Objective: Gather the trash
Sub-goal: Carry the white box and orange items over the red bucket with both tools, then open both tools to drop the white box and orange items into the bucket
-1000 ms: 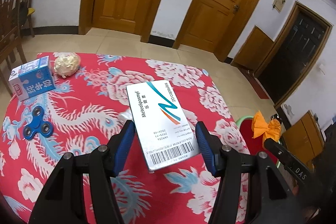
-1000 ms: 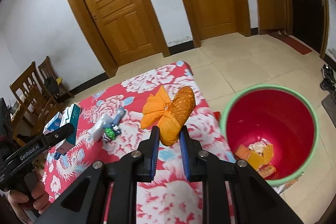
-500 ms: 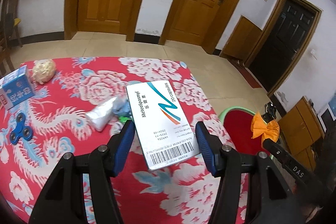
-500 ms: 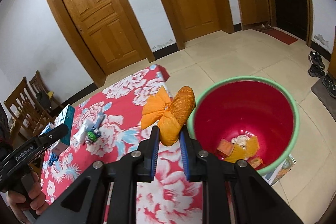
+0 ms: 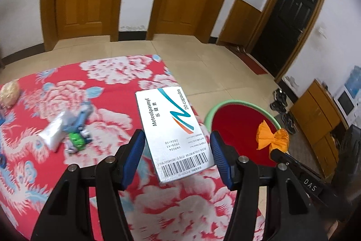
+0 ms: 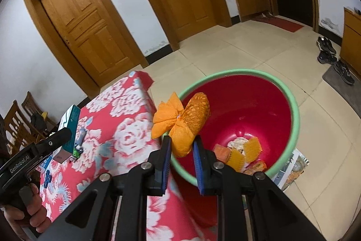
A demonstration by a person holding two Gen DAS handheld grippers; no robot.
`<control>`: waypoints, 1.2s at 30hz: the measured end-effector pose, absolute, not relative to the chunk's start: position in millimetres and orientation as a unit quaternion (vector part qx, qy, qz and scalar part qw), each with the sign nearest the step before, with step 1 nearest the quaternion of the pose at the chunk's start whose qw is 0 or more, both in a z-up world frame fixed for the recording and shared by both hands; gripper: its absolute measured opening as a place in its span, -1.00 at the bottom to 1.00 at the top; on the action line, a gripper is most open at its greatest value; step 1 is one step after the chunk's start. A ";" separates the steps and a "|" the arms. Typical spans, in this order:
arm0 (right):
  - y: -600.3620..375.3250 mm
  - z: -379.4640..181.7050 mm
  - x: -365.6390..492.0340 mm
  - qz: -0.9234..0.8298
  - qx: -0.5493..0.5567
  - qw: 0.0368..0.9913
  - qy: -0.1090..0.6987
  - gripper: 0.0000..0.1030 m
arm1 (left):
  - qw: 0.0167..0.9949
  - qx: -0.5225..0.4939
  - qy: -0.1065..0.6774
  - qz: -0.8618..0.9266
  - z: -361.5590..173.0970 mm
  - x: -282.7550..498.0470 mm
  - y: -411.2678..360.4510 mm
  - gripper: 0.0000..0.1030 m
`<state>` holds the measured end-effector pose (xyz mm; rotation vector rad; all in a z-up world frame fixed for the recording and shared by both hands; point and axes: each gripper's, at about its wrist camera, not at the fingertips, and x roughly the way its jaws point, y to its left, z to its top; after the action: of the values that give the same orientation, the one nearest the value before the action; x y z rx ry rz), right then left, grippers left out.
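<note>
My left gripper is shut on a silver medicine box marked "20 capsules", held above the red floral tablecloth near its right edge. My right gripper is shut on an orange mesh bag and holds it over the near rim of the red bin with a green rim, which stands on the floor beside the table. The left wrist view shows the same bin with the orange bag above it. Several orange scraps lie at the bin's bottom.
On the cloth lie a clear plastic wrapper with a small green and blue packet, and a pale crumpled ball at the far left. A printed paper lies by the bin. Shoes, wooden doors and chairs surround.
Both grippers have swung right, away from the table's middle and toward the bin. The orange bag now hangs over the bin's rim; the box has neared the table's right edge.
</note>
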<state>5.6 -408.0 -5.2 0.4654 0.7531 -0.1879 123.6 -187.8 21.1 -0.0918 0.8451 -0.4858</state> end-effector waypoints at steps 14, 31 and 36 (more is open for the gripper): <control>-456.5 -35.7 2.1 -0.116 0.262 0.878 0.383 -0.55 | 0.857 0.002 0.432 -0.282 -6.7 128.4 -259.4 0.17; -494.8 -57.3 -5.0 -0.150 0.300 0.856 0.393 -0.36 | 0.828 0.028 0.453 -0.331 -29.8 136.8 -317.3 0.18; -498.9 -58.6 -7.4 -0.154 0.304 0.856 0.390 -0.34 | 0.817 0.025 0.461 -0.345 -34.6 134.0 -323.6 0.18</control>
<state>-7.4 -498.9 -58.6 0.6386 0.8197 -0.3241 134.0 -323.6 -34.6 0.0543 0.9819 -0.7360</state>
